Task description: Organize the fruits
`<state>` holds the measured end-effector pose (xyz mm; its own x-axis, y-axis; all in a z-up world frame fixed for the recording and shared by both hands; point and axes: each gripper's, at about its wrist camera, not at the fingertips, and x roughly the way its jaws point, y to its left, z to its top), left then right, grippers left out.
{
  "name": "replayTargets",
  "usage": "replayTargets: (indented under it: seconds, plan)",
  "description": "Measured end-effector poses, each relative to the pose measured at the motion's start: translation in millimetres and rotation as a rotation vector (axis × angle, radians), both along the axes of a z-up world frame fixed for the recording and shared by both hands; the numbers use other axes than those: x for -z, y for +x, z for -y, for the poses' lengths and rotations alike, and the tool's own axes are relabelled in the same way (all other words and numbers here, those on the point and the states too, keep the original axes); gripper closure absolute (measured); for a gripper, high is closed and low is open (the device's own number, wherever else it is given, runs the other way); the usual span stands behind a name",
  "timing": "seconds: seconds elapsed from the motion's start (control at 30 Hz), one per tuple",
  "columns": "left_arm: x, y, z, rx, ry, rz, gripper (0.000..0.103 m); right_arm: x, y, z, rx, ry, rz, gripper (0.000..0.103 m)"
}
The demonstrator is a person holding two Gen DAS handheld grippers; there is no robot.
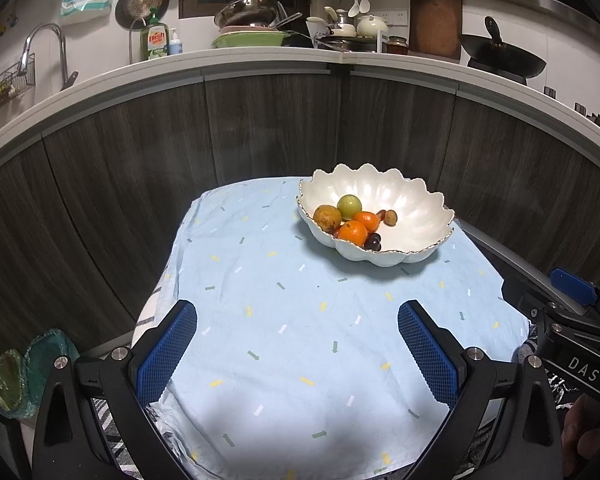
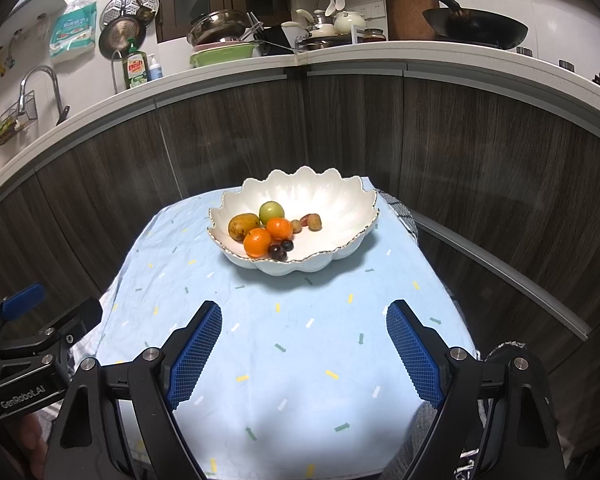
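Both grippers, left gripper (image 1: 298, 320) and right gripper (image 2: 304, 320), hung over the blue tablecloth (image 2: 300, 360) with jaws wide apart, nothing between them. Further out, one white scalloped bowl (image 2: 340, 200) held everything: two oranges (image 2: 257, 242), one green fruit (image 2: 271, 211), one yellowish-brown fruit (image 2: 243, 226), two dark grapes (image 2: 278, 252), plus some small reddish ones I couldn't count.

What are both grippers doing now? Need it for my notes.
Left gripper: open, holding nothing.
Right gripper: open, holding nothing.
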<state>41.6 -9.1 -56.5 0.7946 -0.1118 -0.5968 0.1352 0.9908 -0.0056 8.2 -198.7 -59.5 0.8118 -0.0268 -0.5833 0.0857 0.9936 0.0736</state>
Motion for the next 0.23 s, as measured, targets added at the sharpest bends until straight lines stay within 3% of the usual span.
replayTargets:
  seconds: [0.23]
  plan:
    - [0.7,-0.4,1.9,-0.004,0.003,0.007,0.001,0.6,0.5,0.8,0.001,-0.001,-0.003,0.018]
